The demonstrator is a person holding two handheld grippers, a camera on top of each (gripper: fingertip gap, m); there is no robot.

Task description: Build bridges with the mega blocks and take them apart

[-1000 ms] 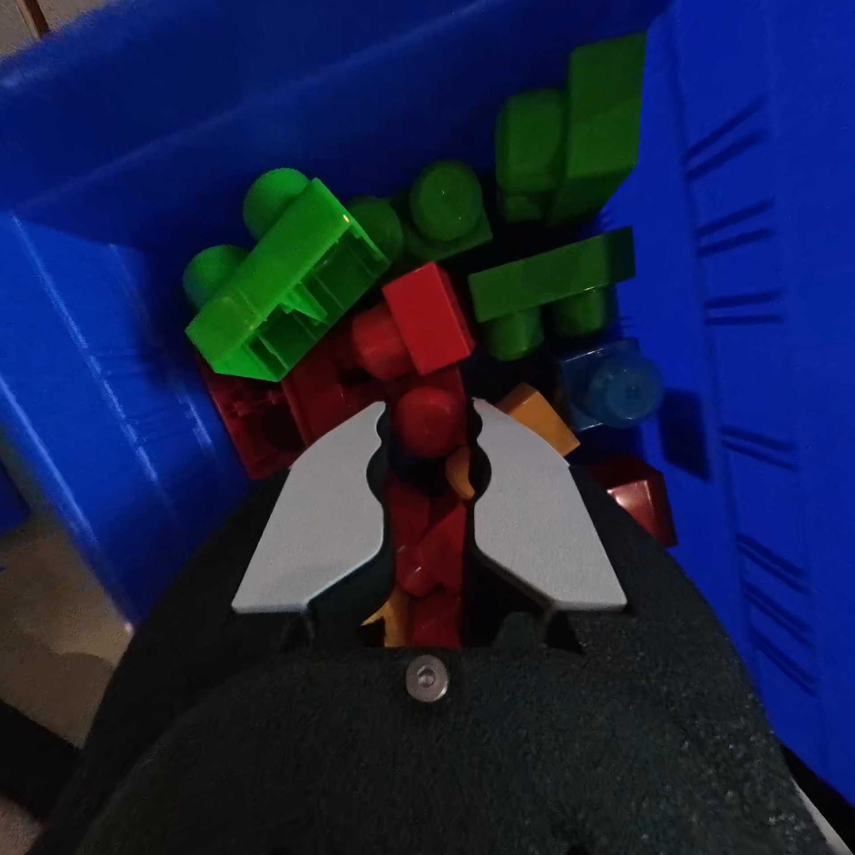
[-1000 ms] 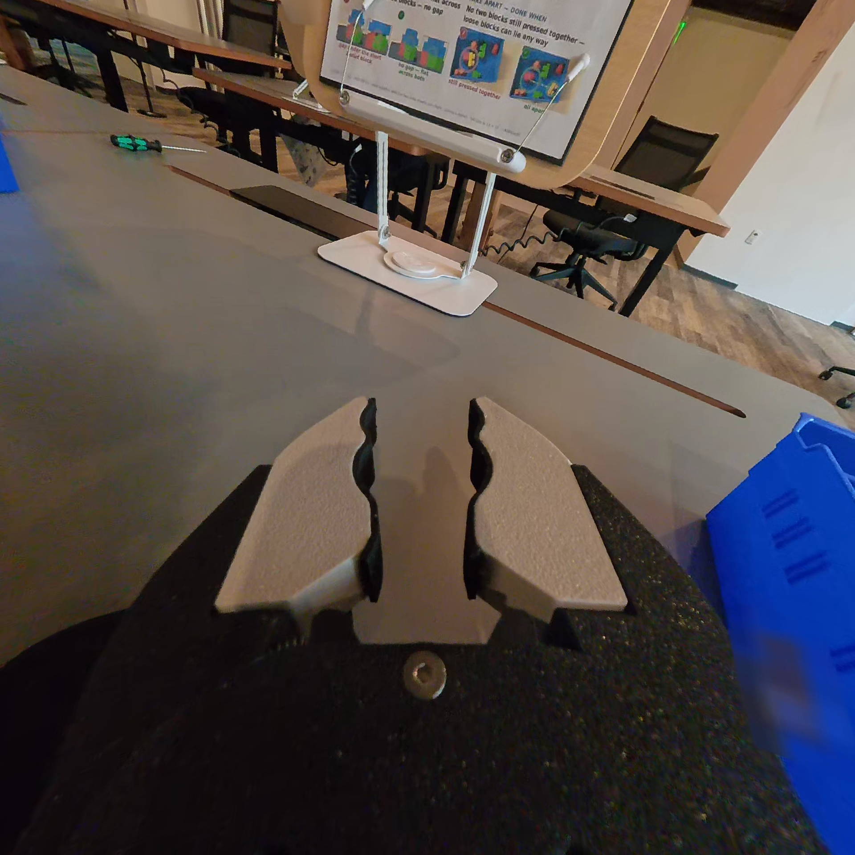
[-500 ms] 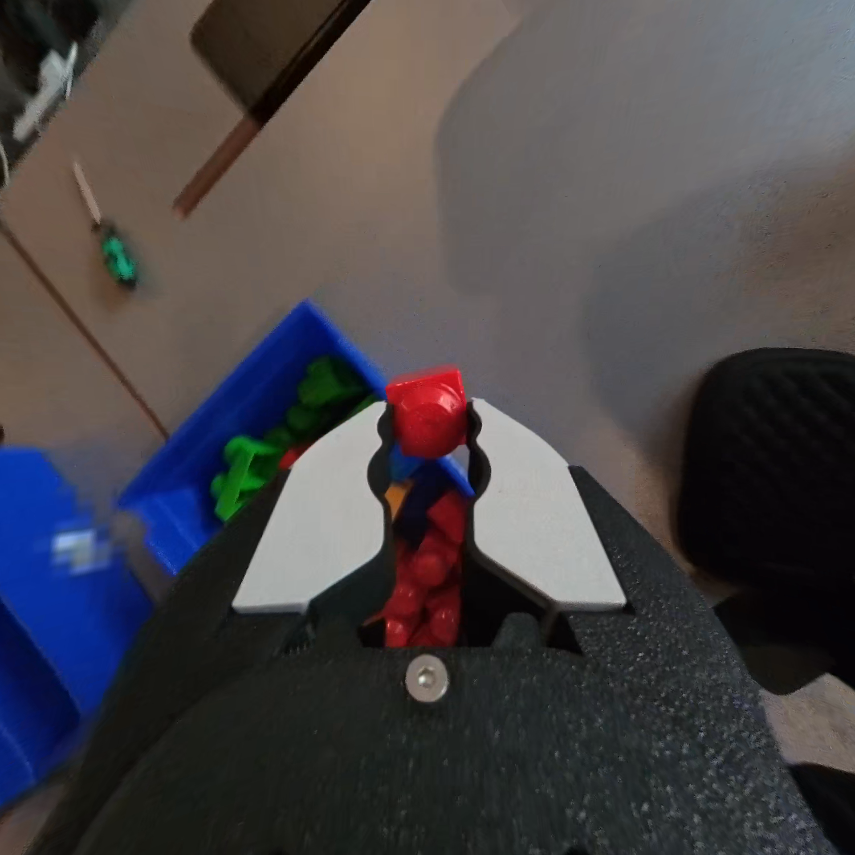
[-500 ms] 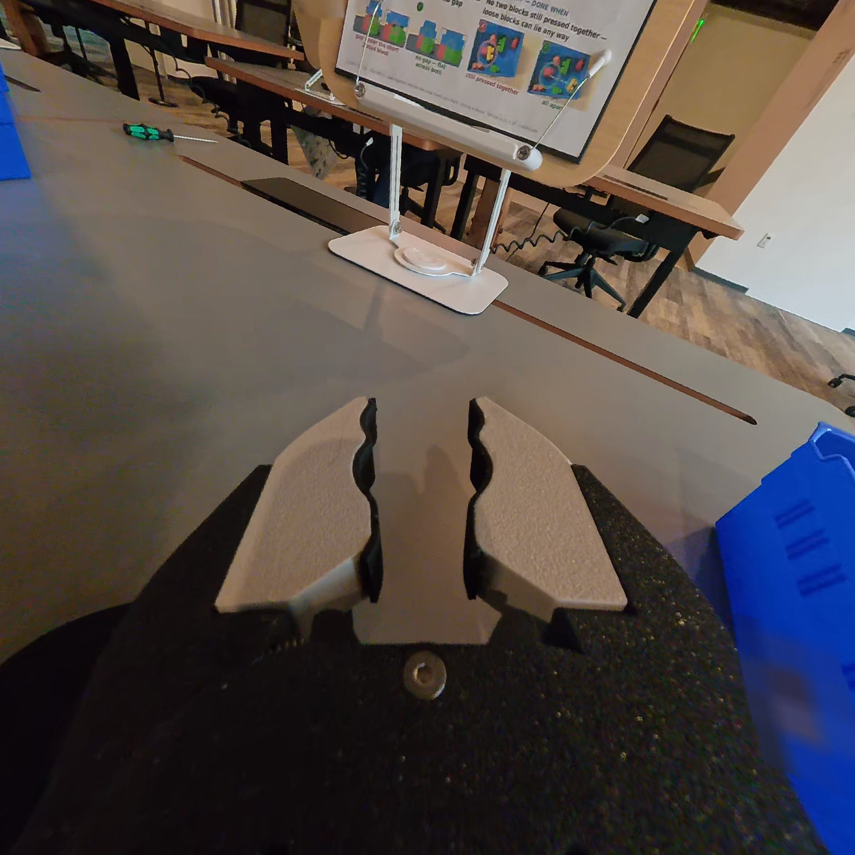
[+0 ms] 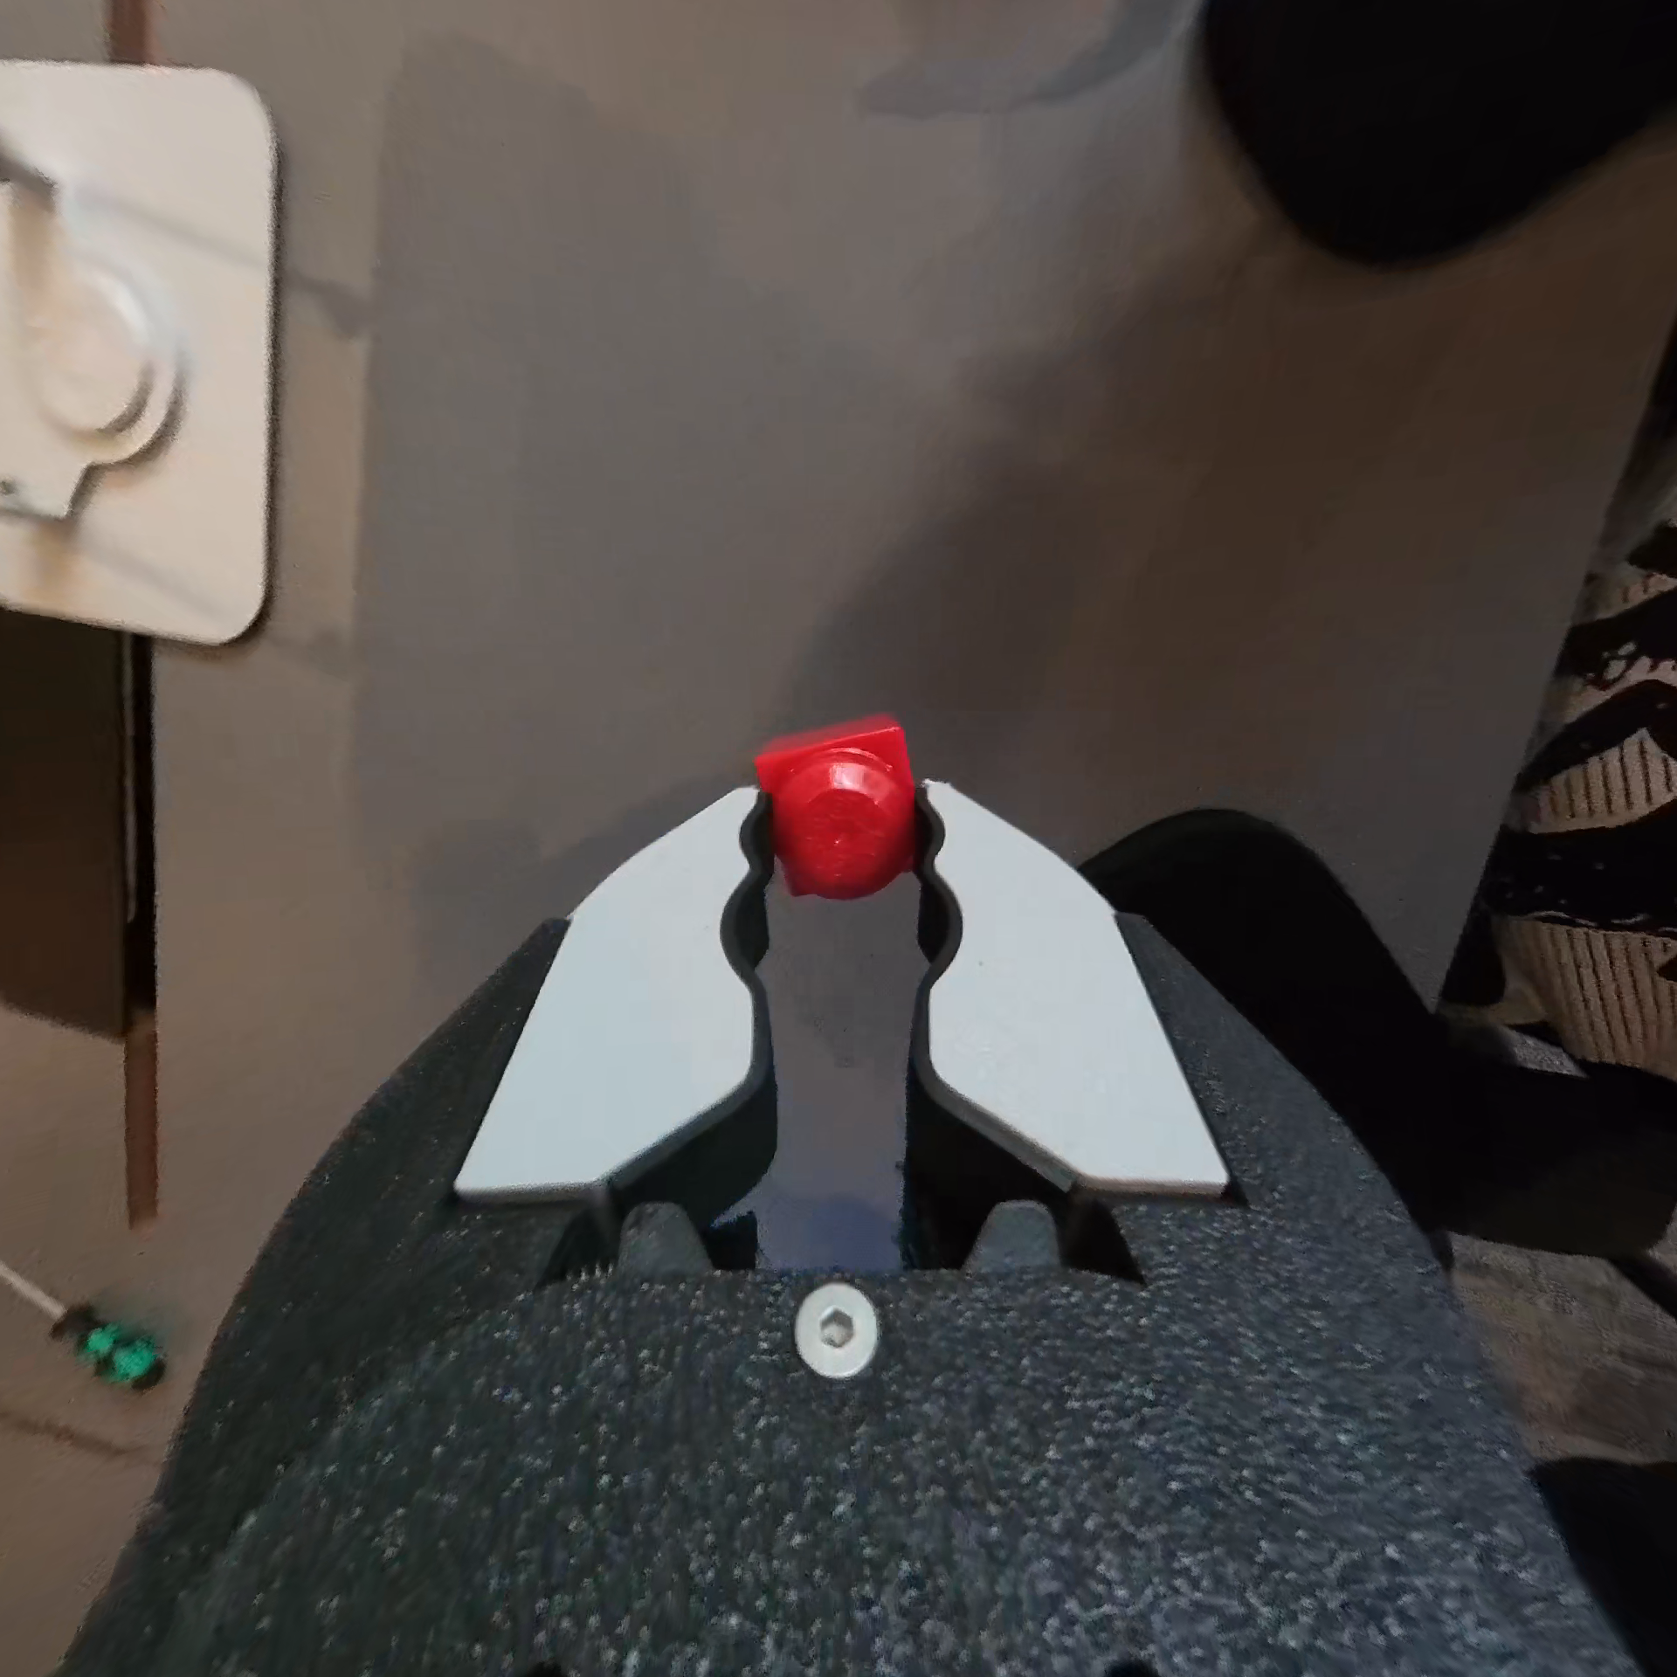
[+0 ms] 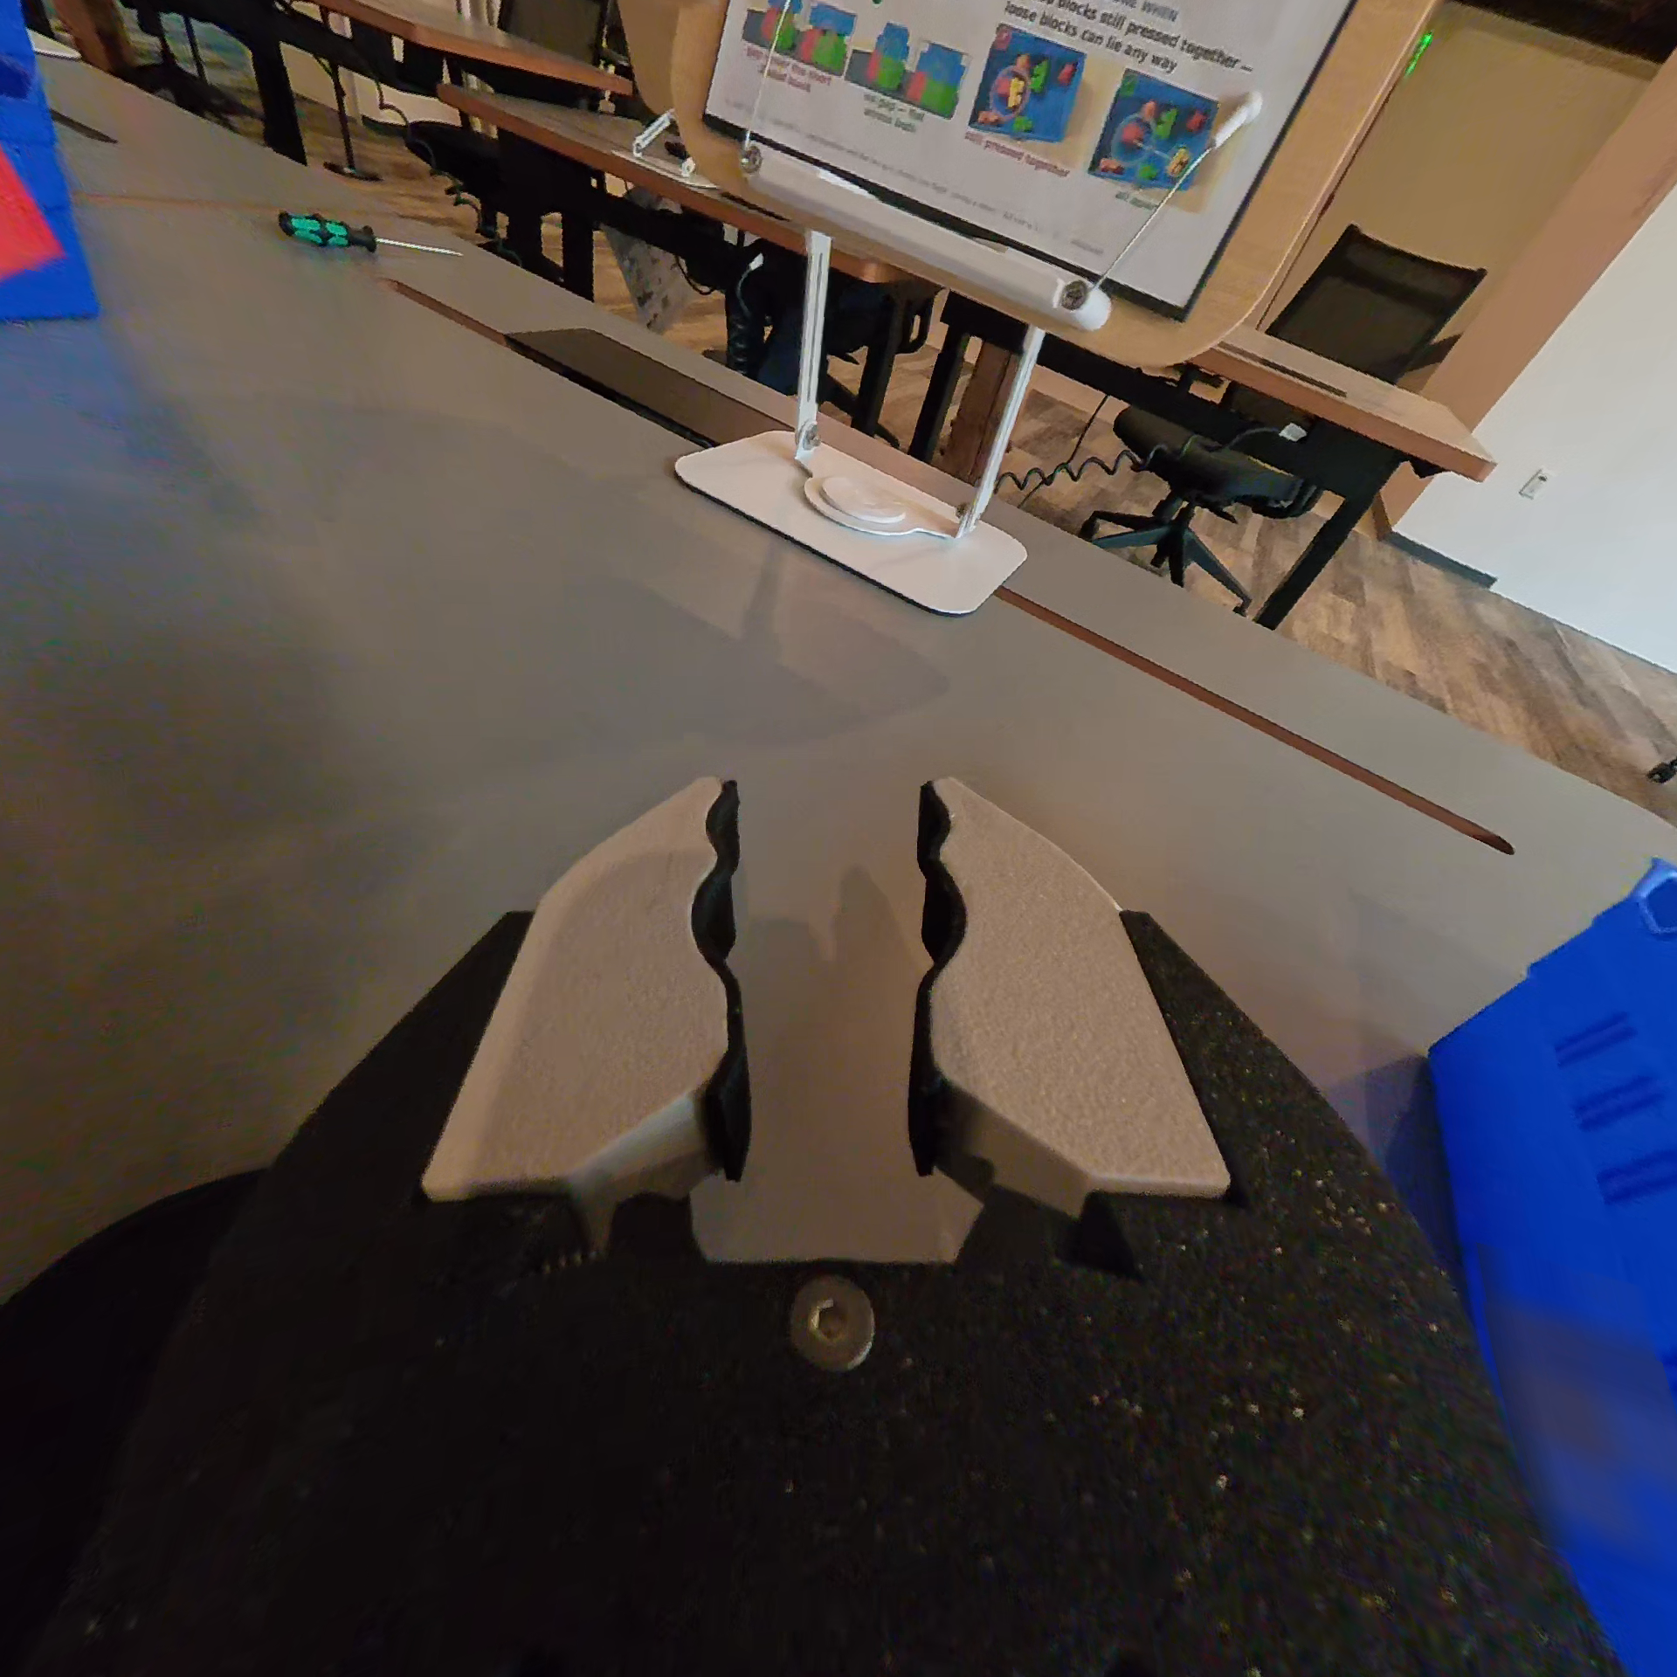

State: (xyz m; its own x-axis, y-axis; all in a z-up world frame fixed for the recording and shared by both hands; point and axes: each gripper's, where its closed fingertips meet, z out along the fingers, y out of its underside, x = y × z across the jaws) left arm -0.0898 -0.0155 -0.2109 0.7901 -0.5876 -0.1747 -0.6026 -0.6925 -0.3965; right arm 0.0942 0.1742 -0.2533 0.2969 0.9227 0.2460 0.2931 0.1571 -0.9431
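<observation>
My left gripper [image 5: 839, 821] is shut on a small red block [image 5: 837, 817], held by its round stud at the fingertips, above the bare grey table [image 5: 817, 408]. My right gripper [image 6: 828, 803] is open and empty, low over the grey table [image 6: 363, 635]. A blue bin [image 6: 1579, 1180] stands right of the right gripper. At the far left edge of the right wrist view a blue shape with a red patch [image 6: 32, 181] shows, blurred.
A white stand base [image 6: 853, 517] holding an instruction sheet [image 6: 998, 109] stands at the table's far side; it shows at the left wrist view's left edge [image 5: 127, 363]. A green-handled screwdriver [image 6: 331, 234] lies far left. A person's patterned sleeve [image 5: 1597, 817] is at right. My right fingertips sit around 25 cm from my left ones.
My left gripper lifted the red block out of the blue bin of blocks and swung it over the bare table. My right gripper stayed open, shifting slightly.
</observation>
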